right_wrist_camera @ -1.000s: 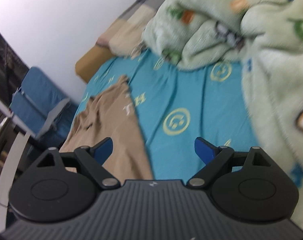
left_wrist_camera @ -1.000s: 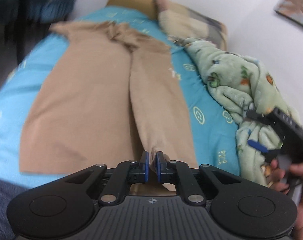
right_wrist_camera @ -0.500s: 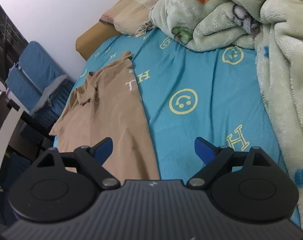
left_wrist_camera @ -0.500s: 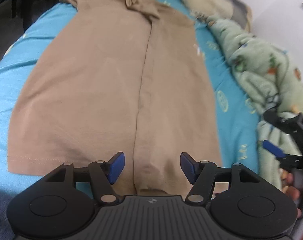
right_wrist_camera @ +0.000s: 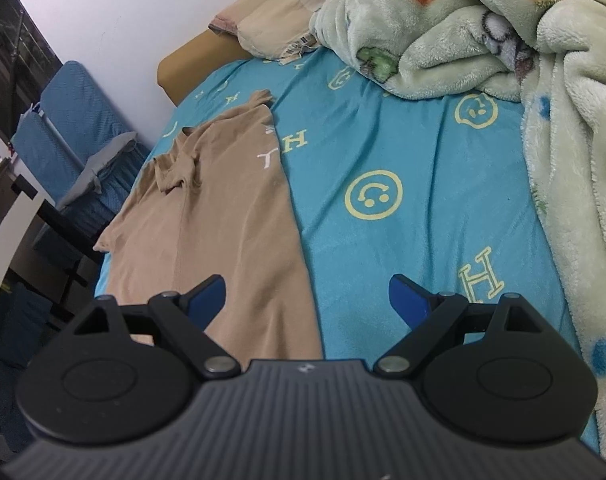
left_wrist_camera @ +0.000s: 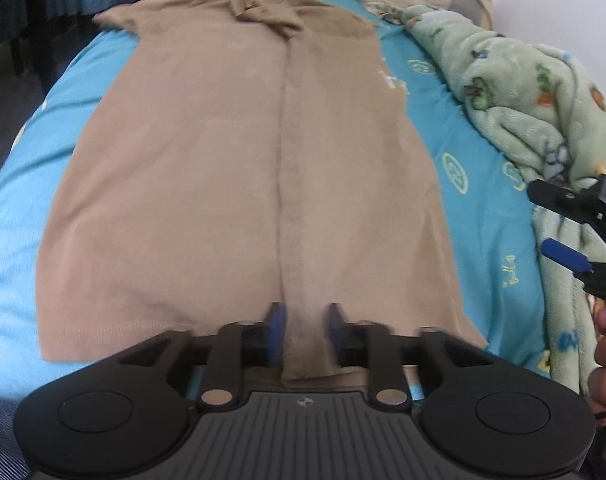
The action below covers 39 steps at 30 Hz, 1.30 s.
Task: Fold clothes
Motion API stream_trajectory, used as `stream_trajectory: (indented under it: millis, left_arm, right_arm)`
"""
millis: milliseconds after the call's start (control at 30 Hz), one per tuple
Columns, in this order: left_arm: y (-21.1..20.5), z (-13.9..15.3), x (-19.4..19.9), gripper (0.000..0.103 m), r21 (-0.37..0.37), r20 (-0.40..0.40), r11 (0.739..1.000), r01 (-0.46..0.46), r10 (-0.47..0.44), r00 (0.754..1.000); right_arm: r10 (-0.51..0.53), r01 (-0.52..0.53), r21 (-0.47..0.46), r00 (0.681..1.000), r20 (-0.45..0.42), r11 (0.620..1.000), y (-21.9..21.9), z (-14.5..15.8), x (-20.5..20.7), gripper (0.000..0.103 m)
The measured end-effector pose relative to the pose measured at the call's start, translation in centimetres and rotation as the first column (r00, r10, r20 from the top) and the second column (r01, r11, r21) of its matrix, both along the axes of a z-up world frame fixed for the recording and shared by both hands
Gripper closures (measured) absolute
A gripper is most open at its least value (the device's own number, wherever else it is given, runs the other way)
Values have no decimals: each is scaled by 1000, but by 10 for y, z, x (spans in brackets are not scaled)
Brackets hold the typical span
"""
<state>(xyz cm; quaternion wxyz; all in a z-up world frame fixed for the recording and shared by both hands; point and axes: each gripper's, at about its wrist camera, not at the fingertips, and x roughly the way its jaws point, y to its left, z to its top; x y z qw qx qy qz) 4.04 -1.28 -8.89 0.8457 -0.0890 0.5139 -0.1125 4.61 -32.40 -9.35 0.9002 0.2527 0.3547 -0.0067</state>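
Note:
A tan short-sleeved shirt [left_wrist_camera: 231, 168] lies flat on the blue bed sheet [left_wrist_camera: 483, 216], collar far, hem near me, with a lengthwise crease down its middle. My left gripper [left_wrist_camera: 303, 326] sits over the hem at the crease, its jaws narrowed around the raised fold with a small gap left. My right gripper [right_wrist_camera: 307, 294] is wide open and empty above the sheet, at the shirt's [right_wrist_camera: 223, 216] right edge. It also shows at the right of the left wrist view [left_wrist_camera: 575, 236].
A heaped green fleece blanket [right_wrist_camera: 523, 60] fills the right side of the bed. Pillows [right_wrist_camera: 279, 16] and a tan headboard [right_wrist_camera: 191, 60] are at the far end. Blue folded chairs [right_wrist_camera: 63, 128] stand beside the bed on the left.
My left gripper was shut on the hem, opened wide half a second ago, and now has closed in around the crease. The shirt lies flatter. The right gripper stays open.

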Motion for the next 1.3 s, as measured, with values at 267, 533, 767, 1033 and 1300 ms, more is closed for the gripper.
stream_trajectory:
  millis: [267,533,767,1033,1300]
  left_arm:
    - [-20,62,42,15,123,237,992,34,-62,970]
    - [-33,54,55,3,195,358,972,133,-197,913]
    - [-1,44,61,3,27,305,996,86,-90,948]
    - [32,50,78,3,-30,374,999,34,-20,927]
    - [83,45,117,3,-76,434,994,-75,101,895]
  right_arm:
    - [5,-6,7,993,116,1000,2,11,-3,13]
    - [55,-56,0,989,140,998,18,10,6,14]
    - [125,-122,-30,984,128,992,46,6,38,14]
    - [235,-228,-91,968,87,969,98,2,121,14]
    - [333,-315,-171,938,90,933,163,-13,235,14]
